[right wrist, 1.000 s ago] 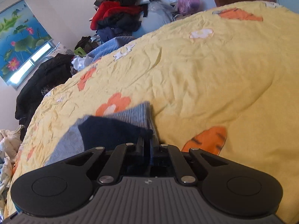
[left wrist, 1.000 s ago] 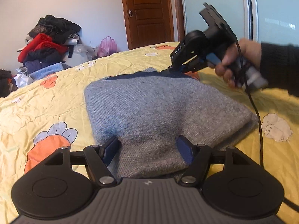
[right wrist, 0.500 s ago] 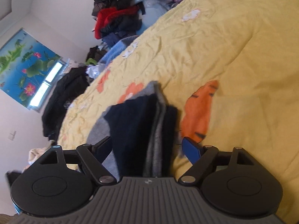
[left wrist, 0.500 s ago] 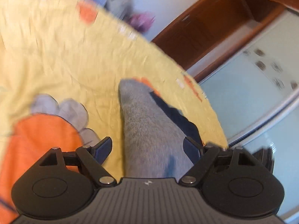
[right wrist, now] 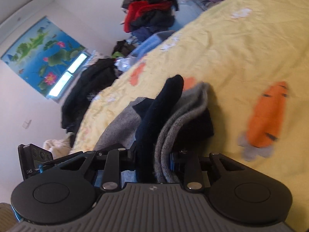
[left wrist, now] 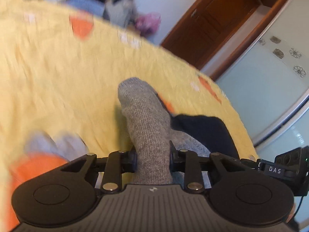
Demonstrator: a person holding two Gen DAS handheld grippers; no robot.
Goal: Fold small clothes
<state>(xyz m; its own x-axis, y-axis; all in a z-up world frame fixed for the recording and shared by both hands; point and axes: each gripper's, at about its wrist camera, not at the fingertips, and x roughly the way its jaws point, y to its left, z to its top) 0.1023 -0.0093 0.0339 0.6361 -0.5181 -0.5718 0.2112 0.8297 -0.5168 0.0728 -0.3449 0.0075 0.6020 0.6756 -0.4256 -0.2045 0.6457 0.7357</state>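
- Left gripper [left wrist: 152, 155]: fingers closed narrow on a bunched grey fold of the sweater [left wrist: 146, 123]; knit fills the gap between them.
- Right gripper [right wrist: 154, 154]: fingers likewise clamped on stacked layers of the sweater [right wrist: 173, 116], navy and grey together.
- Location: the sweater is on the yellow bed [left wrist: 58, 73], its held edges in both grippers; the view does not show how much of it rests on the bed. The navy trim [left wrist: 204, 127] shows beside the grey.
- Handling, as judged: soft, thick knit, light, limp; it sags between holds and layers may slide apart. Not fragile or slippery.
- Hold advice: grip at folded edges or corners, through all layers, both ends level.
- Risk: one layer escaping the right fingers would spoil the fold.
- Surroundings: a clothes pile [right wrist: 150, 13] lies beyond the bed, well apart.
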